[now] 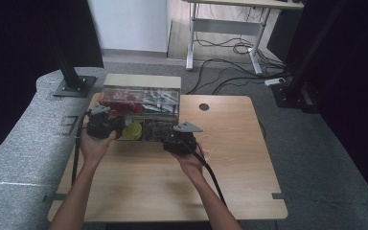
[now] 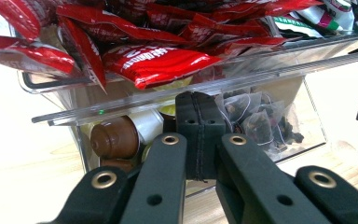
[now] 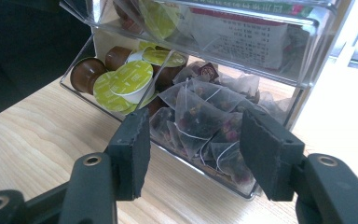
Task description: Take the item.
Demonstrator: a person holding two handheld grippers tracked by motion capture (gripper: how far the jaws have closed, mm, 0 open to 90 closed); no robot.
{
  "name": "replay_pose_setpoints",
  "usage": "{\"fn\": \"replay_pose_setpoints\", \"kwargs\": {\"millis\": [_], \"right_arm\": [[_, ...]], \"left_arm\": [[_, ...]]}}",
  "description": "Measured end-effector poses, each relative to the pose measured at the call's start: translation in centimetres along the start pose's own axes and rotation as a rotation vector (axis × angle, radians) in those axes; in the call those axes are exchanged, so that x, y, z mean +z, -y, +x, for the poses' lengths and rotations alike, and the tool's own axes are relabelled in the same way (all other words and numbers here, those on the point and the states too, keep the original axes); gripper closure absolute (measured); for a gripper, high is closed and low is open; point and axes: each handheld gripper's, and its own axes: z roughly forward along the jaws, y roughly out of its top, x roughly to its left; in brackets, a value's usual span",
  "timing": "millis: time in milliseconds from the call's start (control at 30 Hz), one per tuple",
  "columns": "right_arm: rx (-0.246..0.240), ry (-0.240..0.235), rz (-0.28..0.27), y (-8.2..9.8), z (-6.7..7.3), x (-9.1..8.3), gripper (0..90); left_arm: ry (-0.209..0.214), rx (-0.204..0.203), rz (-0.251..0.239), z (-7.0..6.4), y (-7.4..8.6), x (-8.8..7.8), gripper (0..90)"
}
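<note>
A clear two-tier organizer (image 1: 141, 81) stands at the back left of the wooden table (image 1: 230, 163). Its upper tier holds red sachets (image 2: 158, 63). The lower drawer is pulled out, with coffee capsules (image 3: 126, 79) in its left compartment and pyramid tea bags (image 3: 200, 107) in its right. My left gripper (image 2: 199, 100) is shut with nothing between its pads, its tips right at the drawer's clear upper rim. My right gripper (image 3: 196, 126) stands open just in front of the tea bag compartment, above the table and touching nothing.
White printed sachets (image 3: 237, 32) fill the upper tier's right half. A round cable hole (image 1: 204, 107) lies in the table behind the right hand. A black post's base (image 1: 74, 86) sits left of the organizer. Cables and a desk frame (image 1: 256, 48) are on the floor beyond.
</note>
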Motion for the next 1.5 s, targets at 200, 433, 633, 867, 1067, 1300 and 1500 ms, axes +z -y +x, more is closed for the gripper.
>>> {"fn": "replay_pose_setpoints", "kwargs": {"millis": [200, 433, 633, 867, 1067, 1300, 1500], "right_arm": [[-0.002, -0.002, 0.003, 0.0, 0.1, 0.7, 45.8], [-0.008, -0.004, 0.01, 0.2, 0.3, 1.8, 47.8], [-0.021, -0.007, 0.016, 0.2, 0.6, 2.7, 49.3], [-0.03, -0.003, 0.017, 0.2, 0.8, 3.5, 50.5], [-0.032, 0.001, 0.019, 0.4, 1.0, 4.1, 51.4], [-0.048, 0.015, 0.011, 0.5, 1.0, 4.9, 51.7], [-0.05, 0.024, 0.013, 0.6, 0.8, 5.5, 52.1]], "left_arm": [[0.001, 0.0, 0.0, 0.0, 0.0, 0.0, 90.0], [-0.002, 0.001, 0.0, 0.0, 0.0, 0.0, 90.0], [-0.001, 0.001, 0.001, 0.0, 0.0, 0.0, 90.0], [-0.001, 0.001, 0.001, 0.0, 0.0, 0.0, 90.0], [-0.002, -0.001, -0.001, 0.0, 0.0, 0.0, 90.0], [-0.001, 0.003, 0.001, 0.0, 0.0, 0.0, 90.0], [0.001, 0.002, 0.0, 0.0, 0.0, 0.0, 90.0]]}}
